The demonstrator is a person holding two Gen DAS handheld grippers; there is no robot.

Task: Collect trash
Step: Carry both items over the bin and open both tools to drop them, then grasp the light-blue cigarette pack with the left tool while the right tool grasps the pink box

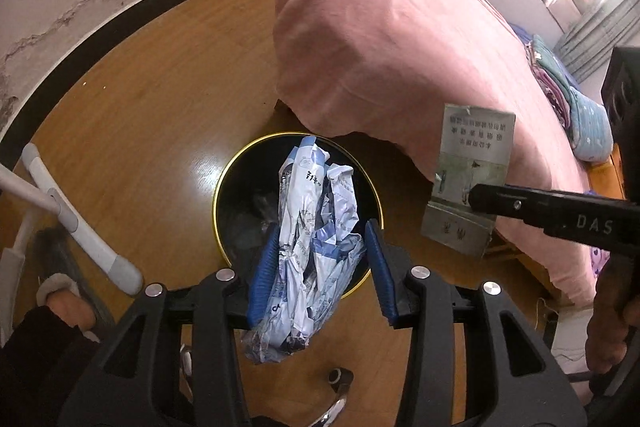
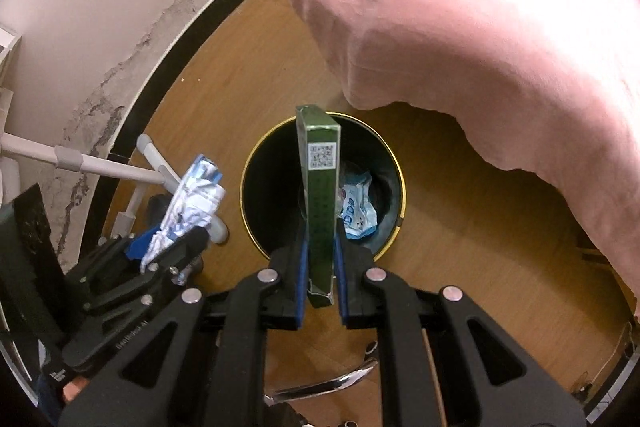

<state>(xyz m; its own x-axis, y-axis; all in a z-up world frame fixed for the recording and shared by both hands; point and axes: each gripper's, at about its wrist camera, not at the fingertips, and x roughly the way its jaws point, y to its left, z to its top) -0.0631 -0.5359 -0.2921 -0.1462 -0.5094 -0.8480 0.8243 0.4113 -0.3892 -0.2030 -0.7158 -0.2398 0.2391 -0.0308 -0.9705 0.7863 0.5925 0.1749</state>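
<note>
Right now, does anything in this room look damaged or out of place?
Yes: the wall behind the bin is cracked and peeling, with dark flaking patches above the skirting. The rest looks orderly: the crumpled wrapper and the green box are each held in jaws above the bin, nothing spilled on the floor.

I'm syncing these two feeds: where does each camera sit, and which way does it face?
Left wrist: on the left hand-held gripper, looking down at the black bin; its blue pads grip a crumpled wrapper; the person's foot shows.
Right wrist: on the right hand-held gripper, looking down into the bin, clamping a green box.
Shared: bin, pink bedding, wood floor, and each other's gripper.
</note>
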